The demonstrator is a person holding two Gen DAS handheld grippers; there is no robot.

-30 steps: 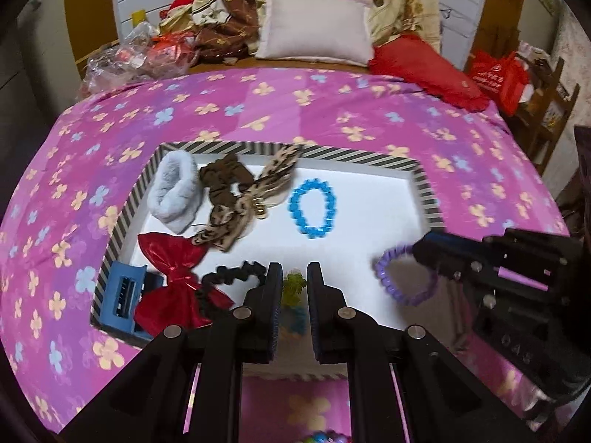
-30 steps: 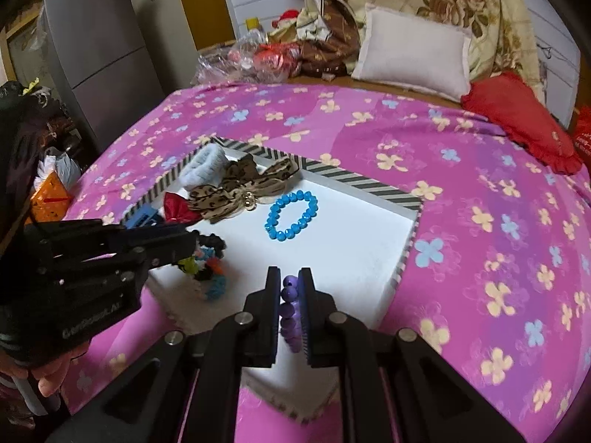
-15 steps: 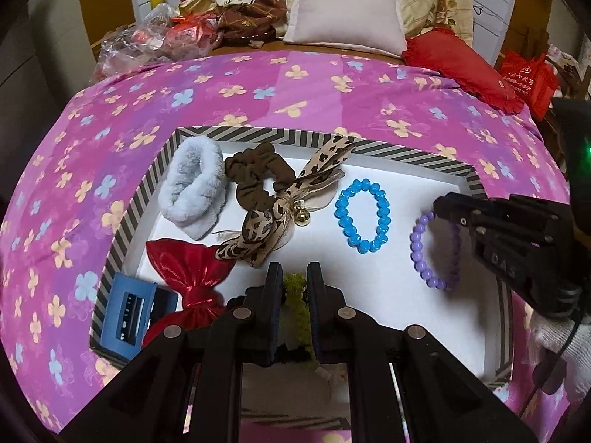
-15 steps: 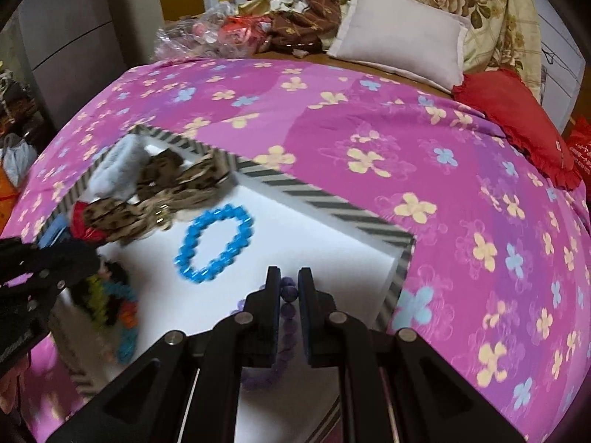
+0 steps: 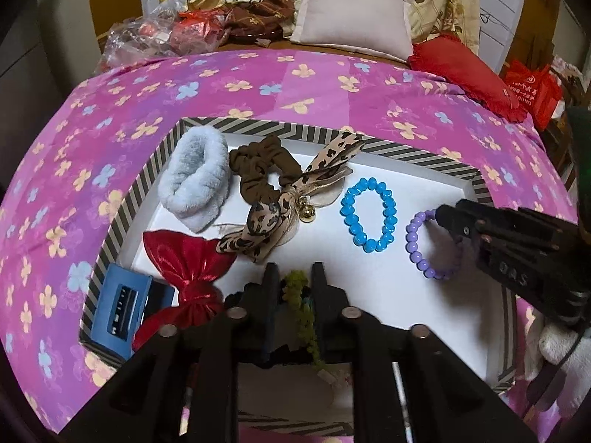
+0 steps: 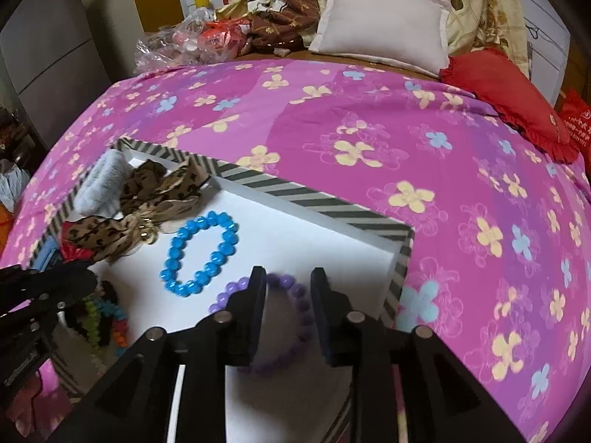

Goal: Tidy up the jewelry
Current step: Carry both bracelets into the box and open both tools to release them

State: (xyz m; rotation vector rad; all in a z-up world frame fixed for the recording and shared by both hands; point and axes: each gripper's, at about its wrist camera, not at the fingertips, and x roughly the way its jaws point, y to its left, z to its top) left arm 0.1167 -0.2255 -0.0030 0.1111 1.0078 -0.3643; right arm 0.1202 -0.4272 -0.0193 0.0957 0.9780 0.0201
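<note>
Purple bracelet lies in the tray, my right hand-held gripper spread around it; left hand-held gripper grips the green scrunchie, unplaced.

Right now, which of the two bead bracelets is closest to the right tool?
The purple bracelet. It lies on the tray directly under the right tool, between its open fingers, while the blue bracelet sits farther left, beside the leopard bow.

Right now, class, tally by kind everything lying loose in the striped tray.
Beaded bracelets: 2 - blue beaded bracelet, purple beaded bracelet
Scrunchies: 2 - pale fluffy scrunchie, brown fabric scrunchie
Bows: 2 - leopard-print ribbon bow, shiny red bow
Blue plastic clip: 1
Total: 7
</note>
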